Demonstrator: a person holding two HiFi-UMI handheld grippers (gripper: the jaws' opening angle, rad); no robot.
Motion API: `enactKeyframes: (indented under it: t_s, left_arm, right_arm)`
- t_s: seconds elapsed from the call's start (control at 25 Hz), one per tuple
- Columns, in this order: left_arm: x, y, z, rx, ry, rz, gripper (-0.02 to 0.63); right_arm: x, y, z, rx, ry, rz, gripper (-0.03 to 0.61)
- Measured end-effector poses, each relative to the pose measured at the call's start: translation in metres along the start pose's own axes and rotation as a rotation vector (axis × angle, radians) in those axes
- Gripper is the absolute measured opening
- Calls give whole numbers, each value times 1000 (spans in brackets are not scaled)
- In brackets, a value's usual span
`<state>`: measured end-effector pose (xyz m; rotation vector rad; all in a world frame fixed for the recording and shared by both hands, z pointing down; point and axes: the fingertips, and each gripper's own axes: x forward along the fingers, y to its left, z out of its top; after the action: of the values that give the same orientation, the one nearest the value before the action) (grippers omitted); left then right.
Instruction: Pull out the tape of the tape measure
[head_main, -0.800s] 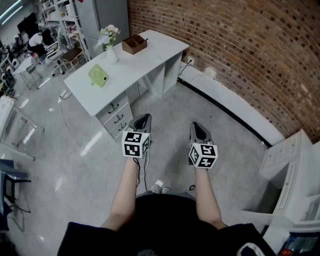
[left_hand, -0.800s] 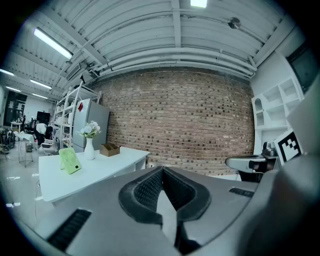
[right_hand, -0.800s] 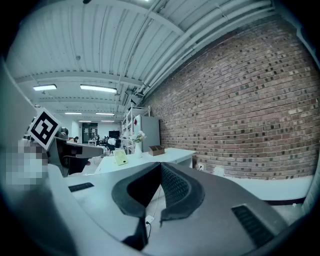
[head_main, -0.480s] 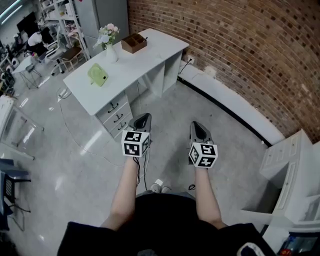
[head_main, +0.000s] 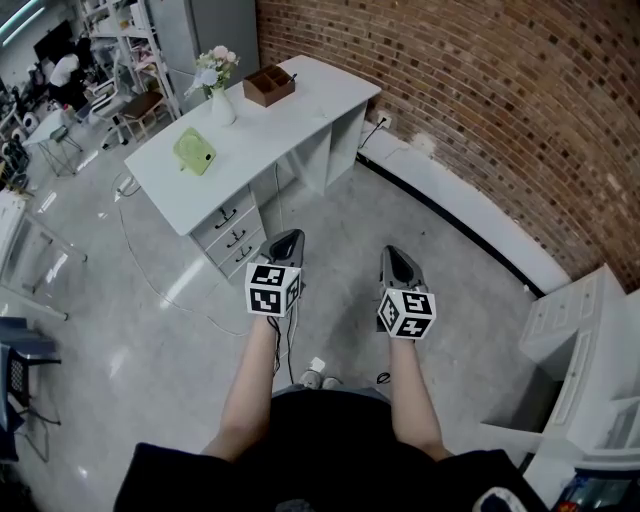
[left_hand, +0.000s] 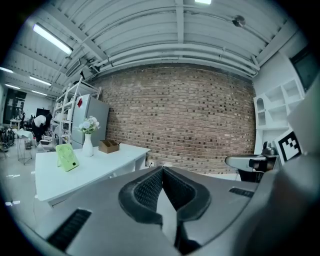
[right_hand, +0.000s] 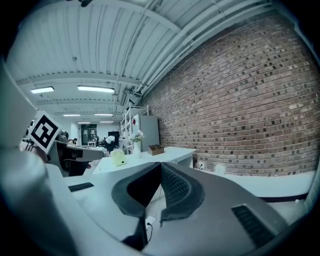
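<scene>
No tape measure can be told for sure. A light green flat object (head_main: 196, 151) leans on the white desk (head_main: 300, 115), far ahead of both grippers; the left gripper view has it as well (left_hand: 66, 156). My left gripper (head_main: 285, 238) is held at waist height over the floor, its jaws closed together with nothing between them (left_hand: 162, 171). Beside it, my right gripper (head_main: 393, 253) is held level, shut and empty too (right_hand: 160, 166). Both point toward the desk and brick wall.
On the desk stand a white vase with flowers (head_main: 222, 102) and a brown wooden box (head_main: 268, 88). Drawers (head_main: 232, 228) sit under the desk's near end. A brick wall (head_main: 480, 110) runs along the right, with a white shelf unit (head_main: 585, 345) at the near right.
</scene>
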<state>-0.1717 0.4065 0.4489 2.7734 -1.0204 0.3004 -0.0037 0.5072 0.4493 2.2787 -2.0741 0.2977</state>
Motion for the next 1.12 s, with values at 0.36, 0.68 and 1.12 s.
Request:
enactKeyframes:
  t_s: [0.36,0.68,1.12]
  left_arm:
    - [35,24,8,-1,0,-14,21]
    - [58,42,7,3,10,-30,21]
    - [144,98,16,-1,14,16,21]
  right_arm:
    - [39,-9,5,11,5,-28,3]
    - [59,-16,8,16,-4,-63,3]
    - [164,-49,19,22,-16,-35,3]
